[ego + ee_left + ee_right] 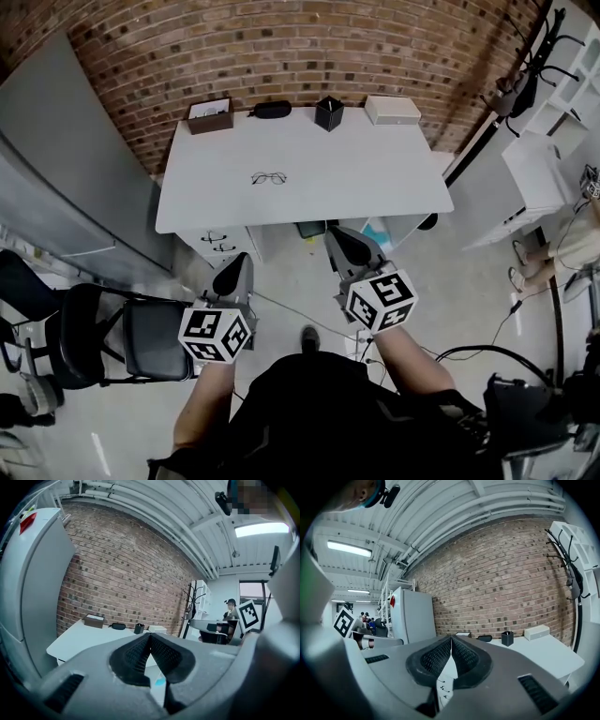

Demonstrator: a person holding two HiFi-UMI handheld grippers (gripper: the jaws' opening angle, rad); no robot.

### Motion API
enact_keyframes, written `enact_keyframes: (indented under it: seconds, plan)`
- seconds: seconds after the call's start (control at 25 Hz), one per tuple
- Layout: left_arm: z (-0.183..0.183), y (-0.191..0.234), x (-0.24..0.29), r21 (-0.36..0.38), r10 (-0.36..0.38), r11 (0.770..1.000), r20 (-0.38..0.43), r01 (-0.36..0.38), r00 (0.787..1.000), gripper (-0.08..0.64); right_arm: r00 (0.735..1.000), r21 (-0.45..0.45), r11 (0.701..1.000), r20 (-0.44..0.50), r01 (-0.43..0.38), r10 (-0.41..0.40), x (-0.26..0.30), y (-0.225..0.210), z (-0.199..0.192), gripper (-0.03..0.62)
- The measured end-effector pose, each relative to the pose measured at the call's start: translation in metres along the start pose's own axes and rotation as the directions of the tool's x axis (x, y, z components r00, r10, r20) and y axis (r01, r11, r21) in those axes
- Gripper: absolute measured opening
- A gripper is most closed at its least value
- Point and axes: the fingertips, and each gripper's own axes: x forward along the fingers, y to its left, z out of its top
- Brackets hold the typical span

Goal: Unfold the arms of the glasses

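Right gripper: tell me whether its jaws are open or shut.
Shut. In the right gripper view, the right gripper shows its jaws meeting at the tips, with nothing held between them.

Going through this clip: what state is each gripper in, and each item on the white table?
Left gripper: shut, empty, short of the table.
Right gripper: shut, empty, short of the table.
Thin wire-framed glasses: lying untouched on the white table; arms too small to tell.
Black oval case: closed.
Small white box: closed.
Black square cup: upright.
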Motion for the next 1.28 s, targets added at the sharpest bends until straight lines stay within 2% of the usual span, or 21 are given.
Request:
enact_keyframes:
  seconds: [0.36, 0.56, 0.76, 1.04, 1.28]
  plan:
    - [0.005, -0.004, 0.073, 0.035, 0.042, 0.999, -0.05, -0.04, 0.998, 0.009, 0.999, 0.026, 0.999, -0.011, -0.037, 0.037, 0.028, -0.063, 0.001, 0.009]
    - [0.004, -0.001, 0.092, 0.052, 0.043, 0.998, -0.077, -0.039, 0.996, 0.009, 0.998, 0.035, 0.998, -0.021, -0.061, 0.062, 0.046, -0.074, -0.002, 0.009]
    - [-0.003, 0.025, 0.108, 0.032, 0.063, 0.998, -0.098, -0.06, 0.993, 0.009, 0.997, 0.037, 0.997, -0.048, -0.064, 0.066, 0.071, -0.081, -0.014, 0.009]
    - [-0.002, 0.064, 0.142, -0.007, 0.018, 1.0, -0.094, -0.019, 0.995, 0.009, 0.997, 0.002, 1.0, -0.08, 0.002, -0.001, 0.12, -0.091, -0.021, 0.009]
    - [0.012, 0.102, 0.174, -0.019, -0.037, 0.999, -0.112, 0.035, 0.993, 0.009, 0.995, -0.019, 1.0, -0.098, 0.025, -0.027, 0.171, -0.089, -0.017, 0.009]
